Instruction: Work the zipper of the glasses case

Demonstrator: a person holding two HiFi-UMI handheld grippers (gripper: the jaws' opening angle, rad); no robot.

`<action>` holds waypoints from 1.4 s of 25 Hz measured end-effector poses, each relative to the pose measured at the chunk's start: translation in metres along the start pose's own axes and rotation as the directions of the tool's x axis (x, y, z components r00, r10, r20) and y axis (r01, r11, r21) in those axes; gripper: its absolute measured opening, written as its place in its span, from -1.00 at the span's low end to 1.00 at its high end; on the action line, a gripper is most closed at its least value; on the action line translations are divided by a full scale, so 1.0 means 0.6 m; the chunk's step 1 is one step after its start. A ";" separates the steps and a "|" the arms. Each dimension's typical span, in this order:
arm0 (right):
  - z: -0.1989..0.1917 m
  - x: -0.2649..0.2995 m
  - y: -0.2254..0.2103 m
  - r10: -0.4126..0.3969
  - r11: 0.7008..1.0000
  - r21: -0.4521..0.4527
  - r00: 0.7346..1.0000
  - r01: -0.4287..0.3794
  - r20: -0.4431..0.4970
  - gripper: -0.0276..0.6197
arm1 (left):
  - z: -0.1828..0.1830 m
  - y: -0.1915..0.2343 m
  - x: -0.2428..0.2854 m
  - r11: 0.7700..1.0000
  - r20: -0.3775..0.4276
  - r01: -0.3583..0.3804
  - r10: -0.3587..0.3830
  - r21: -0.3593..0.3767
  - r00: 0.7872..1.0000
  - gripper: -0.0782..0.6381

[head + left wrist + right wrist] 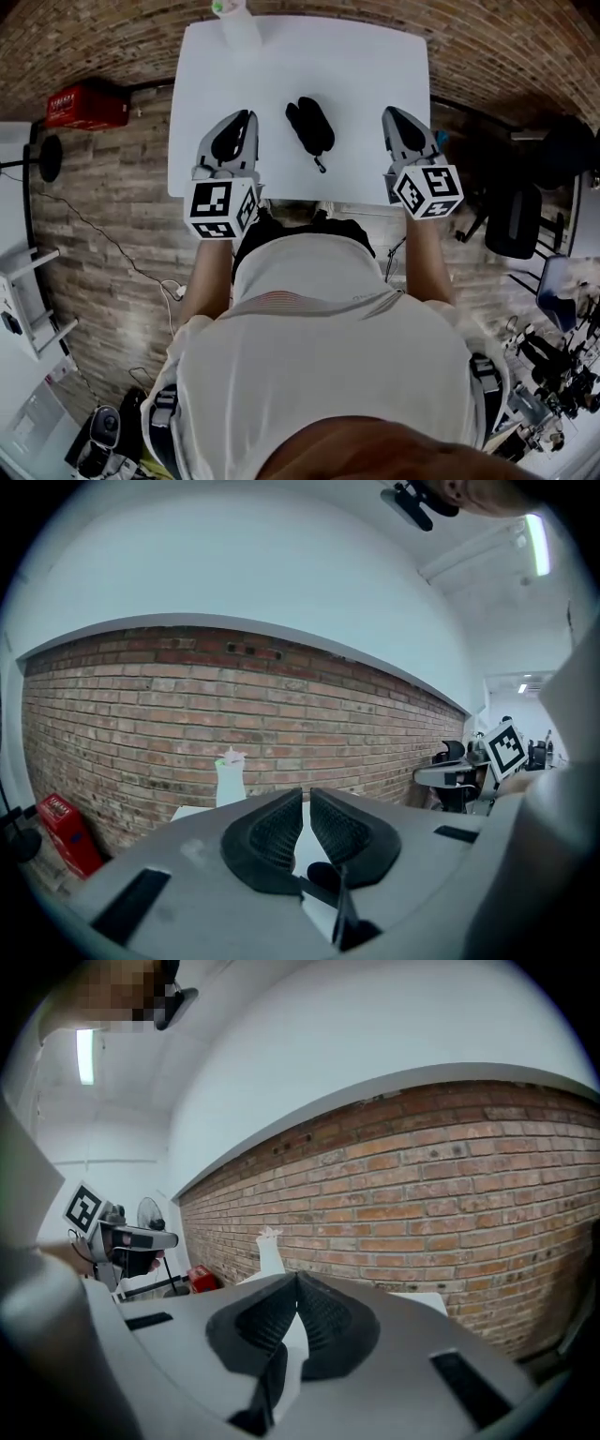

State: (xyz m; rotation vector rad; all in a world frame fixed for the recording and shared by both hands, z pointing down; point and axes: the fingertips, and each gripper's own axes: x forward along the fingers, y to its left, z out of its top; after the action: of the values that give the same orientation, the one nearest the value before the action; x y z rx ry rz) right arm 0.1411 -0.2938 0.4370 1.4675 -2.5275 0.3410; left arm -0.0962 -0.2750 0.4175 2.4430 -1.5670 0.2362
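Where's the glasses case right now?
In the head view, the black glasses case lies near the middle of the white table, between the left gripper and the right gripper, touched by neither.

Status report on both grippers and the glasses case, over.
Left hand-held gripper shut, empty. Right hand-held gripper shut, empty. Glasses case on table between them, untouched. Bottle at far edge, out of the way.

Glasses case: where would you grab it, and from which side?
Grip the glasses case across its narrow width from the side, since it lies lengthwise away from the person. Its zipper pull sticks out at the near end, probably best pinched from there.
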 end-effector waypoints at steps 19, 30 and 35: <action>-0.023 0.007 0.059 -0.109 0.994 -0.005 0.993 0.109 -0.048 -0.40 | -0.004 0.046 0.015 0.990 -0.027 0.139 -0.138 0.017 0.990 -0.69; -0.089 0.030 0.102 0.005 1.000 -0.013 0.984 -0.008 -0.181 0.57 | -0.026 0.033 0.000 0.991 -0.067 0.133 -0.132 0.013 0.989 -0.68; -0.153 0.055 0.127 0.039 0.999 -0.016 0.953 -0.046 -0.300 0.68 | -0.038 0.035 -0.005 0.992 -0.083 0.130 -0.129 0.003 0.988 -0.69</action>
State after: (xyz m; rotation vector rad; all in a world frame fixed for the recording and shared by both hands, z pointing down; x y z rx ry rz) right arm 0.0637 -0.2571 0.5263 1.2468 -2.3137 0.4998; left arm -0.1169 -0.2746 0.4411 2.4954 -1.3704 0.3176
